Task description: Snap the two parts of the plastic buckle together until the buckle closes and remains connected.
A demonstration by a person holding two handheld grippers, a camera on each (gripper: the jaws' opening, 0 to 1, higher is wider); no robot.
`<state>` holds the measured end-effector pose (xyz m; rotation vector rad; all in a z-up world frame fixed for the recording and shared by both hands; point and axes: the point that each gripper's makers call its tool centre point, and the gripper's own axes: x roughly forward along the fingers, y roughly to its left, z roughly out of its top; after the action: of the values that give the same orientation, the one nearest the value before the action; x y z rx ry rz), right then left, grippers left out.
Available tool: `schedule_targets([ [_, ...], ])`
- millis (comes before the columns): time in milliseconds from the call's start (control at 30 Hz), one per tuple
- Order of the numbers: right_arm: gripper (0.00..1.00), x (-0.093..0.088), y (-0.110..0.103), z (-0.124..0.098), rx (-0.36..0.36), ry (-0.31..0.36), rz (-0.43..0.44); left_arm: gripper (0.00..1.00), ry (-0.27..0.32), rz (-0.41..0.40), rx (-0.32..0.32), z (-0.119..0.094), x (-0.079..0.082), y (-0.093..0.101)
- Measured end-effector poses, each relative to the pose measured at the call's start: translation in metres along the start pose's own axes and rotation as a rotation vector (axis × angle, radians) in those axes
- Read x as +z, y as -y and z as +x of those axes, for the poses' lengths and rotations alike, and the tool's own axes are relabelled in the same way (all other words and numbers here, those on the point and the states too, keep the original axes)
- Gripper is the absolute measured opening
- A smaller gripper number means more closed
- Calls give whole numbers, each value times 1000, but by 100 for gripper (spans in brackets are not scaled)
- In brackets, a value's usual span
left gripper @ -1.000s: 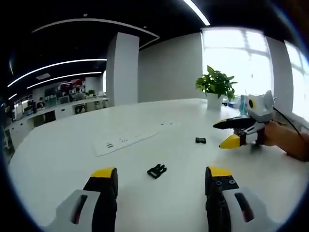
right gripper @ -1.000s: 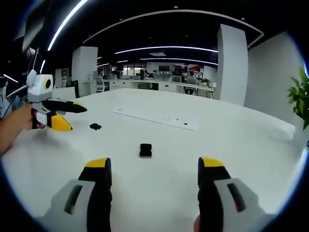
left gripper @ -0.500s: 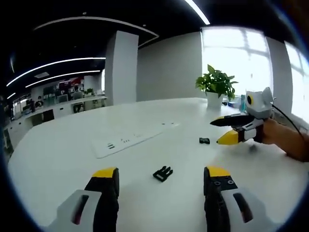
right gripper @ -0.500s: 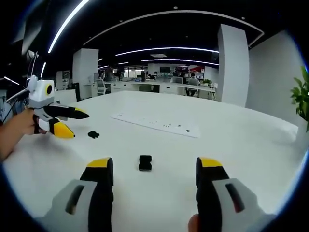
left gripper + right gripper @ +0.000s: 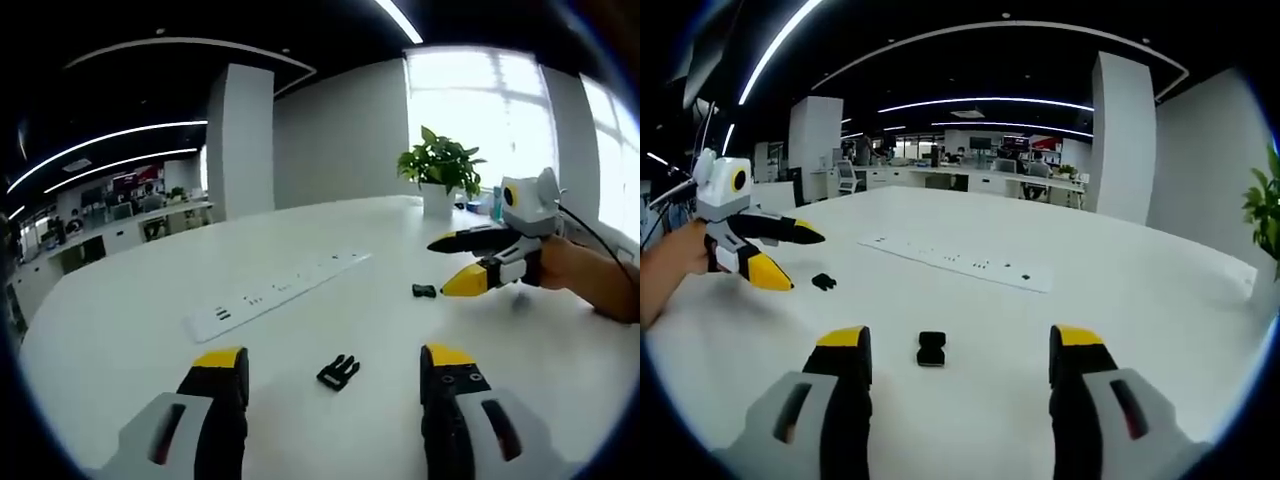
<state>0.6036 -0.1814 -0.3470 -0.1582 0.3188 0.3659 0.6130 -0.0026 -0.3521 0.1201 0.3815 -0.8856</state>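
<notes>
Both halves lie apart on the white table [image 5: 120, 330]: the black pronged buckle piece [image 5: 338, 372] before the left gripper [image 5: 333, 365], the black, seemingly socketed piece [image 5: 931, 348] before the right gripper [image 5: 958, 345]. Both grippers stand wide apart and empty, so this looks like the approach; next, each should close on its half.

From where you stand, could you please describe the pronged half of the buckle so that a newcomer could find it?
Look at the big white table, near the long white power strip. The pronged half lies between the left gripper's open jaws. It shows prongs; the other buckle piece, by the right gripper, is a plain block.
</notes>
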Motion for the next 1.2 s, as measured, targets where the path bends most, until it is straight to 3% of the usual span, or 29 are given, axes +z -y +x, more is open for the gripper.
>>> schedule_targets([
  [233,66,-2,-2,3,33,-3,-19,71,-35,21,-28,6,-5,-2],
  [367,59,-10,-2,4,28,-41,-29,71,-40,26,-54,7,-4,1],
  [633,59,-1,0,15,40,-32,-43,71,-34,53,-74,8,2,-8],
  [800,59,6,-1,22,63,-26,-45,70,-78,152,-91,10,-5,-10],
  [933,55,6,-2,18,82,-22,-43,71,-33,90,-163,11,1,1],
  [1200,54,6,4,4,104,-6,-15,66,-55,127,-157,10,-4,-4],
])
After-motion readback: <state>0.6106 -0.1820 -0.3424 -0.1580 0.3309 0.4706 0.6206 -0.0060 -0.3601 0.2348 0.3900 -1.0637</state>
